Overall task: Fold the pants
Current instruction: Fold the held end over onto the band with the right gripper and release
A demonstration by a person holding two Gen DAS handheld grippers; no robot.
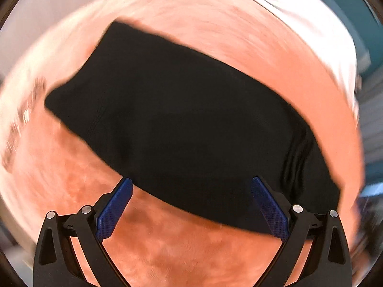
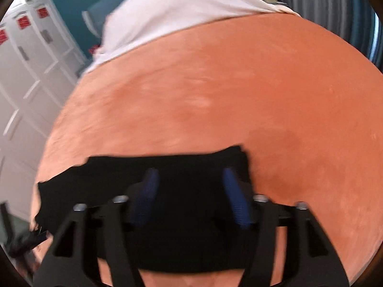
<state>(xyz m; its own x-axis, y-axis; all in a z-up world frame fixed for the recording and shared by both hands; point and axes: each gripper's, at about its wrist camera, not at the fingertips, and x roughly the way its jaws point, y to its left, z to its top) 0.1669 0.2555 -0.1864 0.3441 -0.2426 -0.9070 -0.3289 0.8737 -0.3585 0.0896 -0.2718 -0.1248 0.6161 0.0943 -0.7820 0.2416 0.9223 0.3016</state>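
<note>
I see an orange blanket (image 2: 239,83) covering the bed, a white sheet (image 2: 167,7) at its far end. The black pants (image 1: 186,124) lie folded flat on the blanket. My left tool (image 1: 191,186) hangs spread wide, nothing gripped; my right tool (image 2: 189,179) is parted above the pants, empty.

Orange blanket (image 2: 239,83) wide open beyond and right of the black pants (image 2: 167,167). White sheet (image 2: 167,12) bounds the far edge. White cabinet doors (image 2: 28,71) flank the bed's left side.
</note>
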